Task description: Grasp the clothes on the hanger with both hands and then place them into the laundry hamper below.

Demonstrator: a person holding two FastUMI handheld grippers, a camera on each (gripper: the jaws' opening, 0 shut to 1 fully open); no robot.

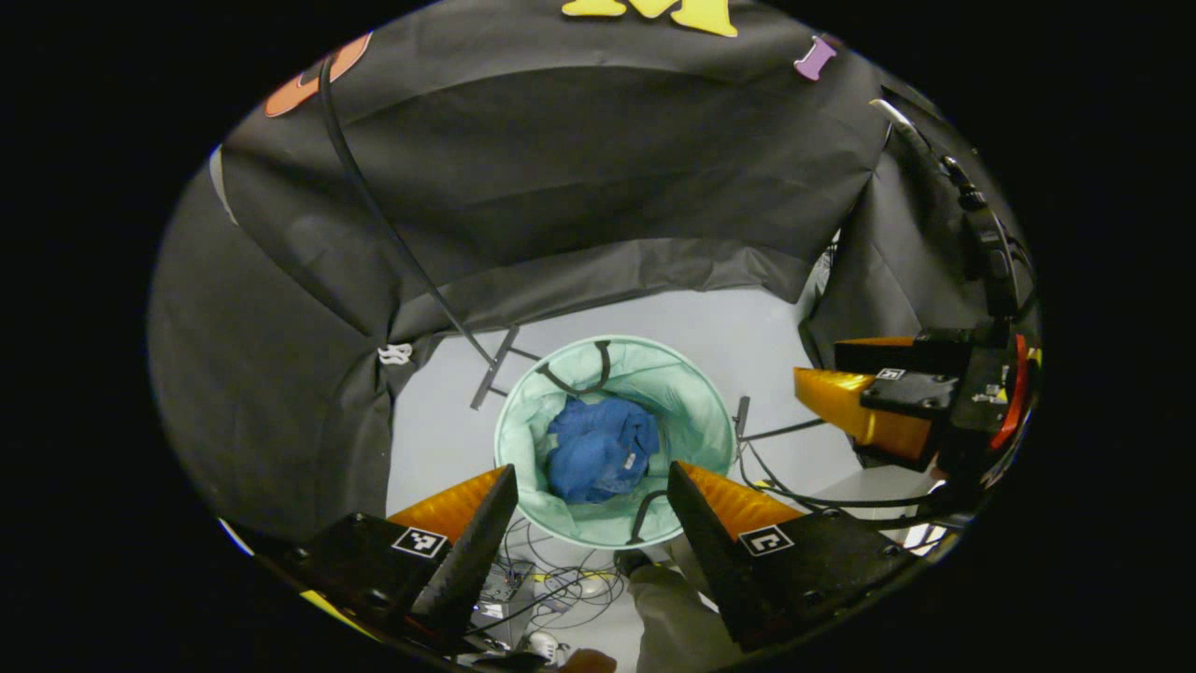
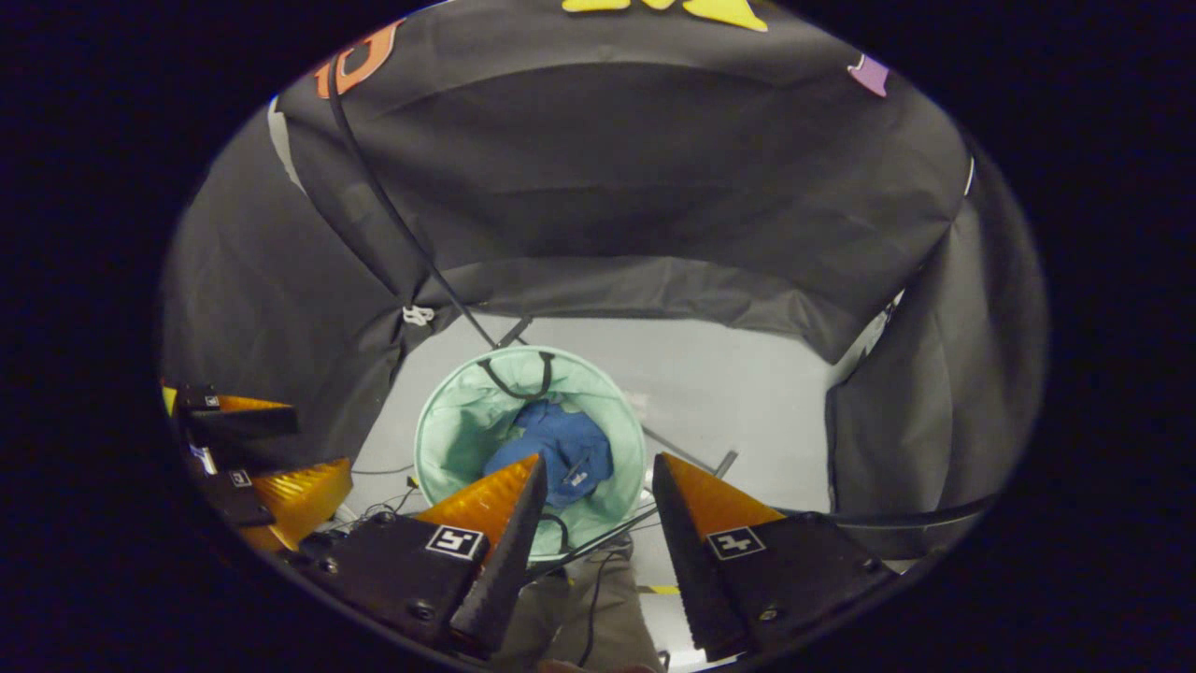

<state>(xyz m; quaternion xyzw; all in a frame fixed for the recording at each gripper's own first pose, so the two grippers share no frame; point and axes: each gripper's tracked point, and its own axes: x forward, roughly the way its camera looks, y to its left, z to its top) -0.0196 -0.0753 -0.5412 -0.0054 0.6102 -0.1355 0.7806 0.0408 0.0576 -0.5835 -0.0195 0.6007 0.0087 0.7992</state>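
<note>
- Blue clothes lie crumpled inside the green hamper, at 12 o'clock below both tongs
- Left tongs and right tongs stand apart, holding nothing; left looks slightly nearer

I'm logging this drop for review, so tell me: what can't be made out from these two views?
- Blue clothes in the hamper: crumpled, so the kind of garment is unclear in the left gripper view; in the right gripper view the right gripper finger covers part of it.
- Hamper base: hidden by its own wall and the left gripper.
- Floor cables: too small to trace.
</note>
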